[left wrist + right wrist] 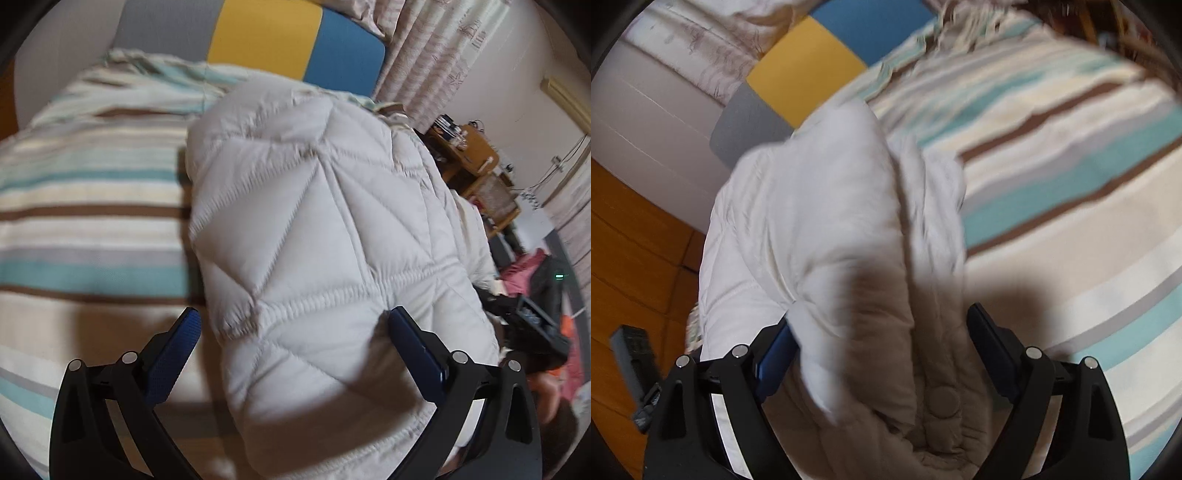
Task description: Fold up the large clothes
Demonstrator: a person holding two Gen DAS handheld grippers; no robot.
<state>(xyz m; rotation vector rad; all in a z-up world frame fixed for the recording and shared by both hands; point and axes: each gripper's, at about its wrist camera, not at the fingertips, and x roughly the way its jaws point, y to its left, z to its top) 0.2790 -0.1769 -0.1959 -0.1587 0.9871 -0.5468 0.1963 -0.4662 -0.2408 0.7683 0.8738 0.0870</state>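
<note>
A white quilted puffer jacket (325, 221) lies on a striped bed cover (85, 206). In the left wrist view my left gripper (293, 332) is open just above it, the jaws wide apart, with the jacket's stitched seam between the blue-padded fingers (173, 354). In the right wrist view the jacket (812, 221) bunches up in a fold with a snap button (943, 400) near the bottom. My right gripper (881, 332) is open, with the fold of jacket between its jaws. That view is motion-blurred.
The striped cover (1071, 184) spreads to the right in the right wrist view. A grey, yellow and blue panel (266, 33) stands behind the bed. Wooden floor (628, 240) and a dark remote-like object (631, 354) lie left. A wooden shelf (476, 162) and clutter sit right.
</note>
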